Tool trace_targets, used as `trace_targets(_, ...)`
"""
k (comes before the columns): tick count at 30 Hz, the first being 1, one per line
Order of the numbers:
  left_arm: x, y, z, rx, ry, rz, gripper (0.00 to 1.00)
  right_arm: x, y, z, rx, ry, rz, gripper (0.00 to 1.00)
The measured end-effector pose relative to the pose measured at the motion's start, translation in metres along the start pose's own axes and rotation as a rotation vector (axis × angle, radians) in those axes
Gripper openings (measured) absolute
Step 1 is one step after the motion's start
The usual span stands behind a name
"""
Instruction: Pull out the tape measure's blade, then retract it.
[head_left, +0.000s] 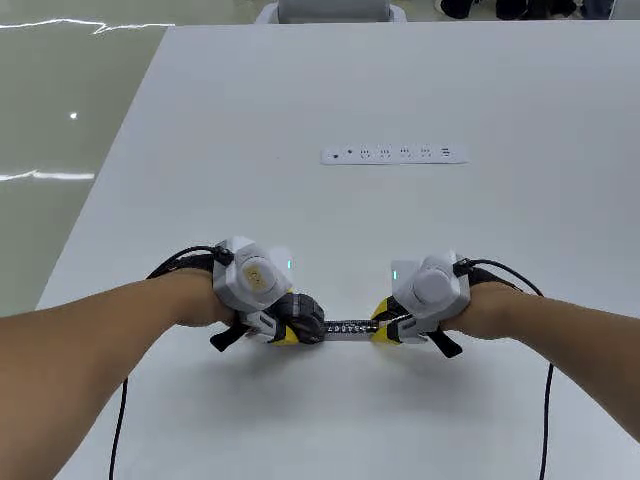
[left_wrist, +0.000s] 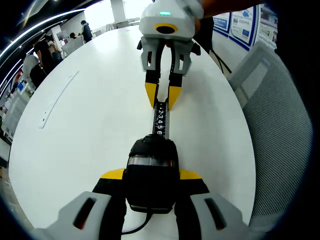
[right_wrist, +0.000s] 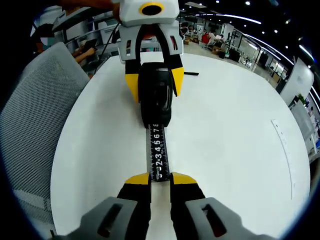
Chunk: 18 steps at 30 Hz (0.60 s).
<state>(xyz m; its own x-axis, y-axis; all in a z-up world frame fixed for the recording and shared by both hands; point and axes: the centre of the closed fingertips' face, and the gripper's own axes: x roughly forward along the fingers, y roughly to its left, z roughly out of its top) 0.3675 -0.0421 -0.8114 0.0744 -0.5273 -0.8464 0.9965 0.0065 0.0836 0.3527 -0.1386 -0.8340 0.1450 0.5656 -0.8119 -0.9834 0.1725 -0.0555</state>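
Between the two hand-held grippers a short run of numbered blade (right_wrist: 158, 150) spans just above the white counter (head_left: 300, 100). On one end, the left hand-held gripper (left_wrist: 151, 175) is clamped across the black tape measure case (right_wrist: 156, 95), with its yellow-tipped jaws on the flat sides. Directly facing it, the right hand-held gripper (right_wrist: 160, 179) is pinched together on the blade's free end.

The case looks rigid and compact, so the side grip should hold. The thin blade probably stays stiff only while kept straight and would buckle if twisted. Its spring likely pulls back, so the end is best held firmly, drawn in line with the case, and eased home.
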Motion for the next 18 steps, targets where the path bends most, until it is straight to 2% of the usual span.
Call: trace_targets(18,-0.001,-0.001,0.0,-0.013,-0.007,0.0,0.33,-0.008,-0.002,-0.011,0.01,0.01,0.001,0.13)
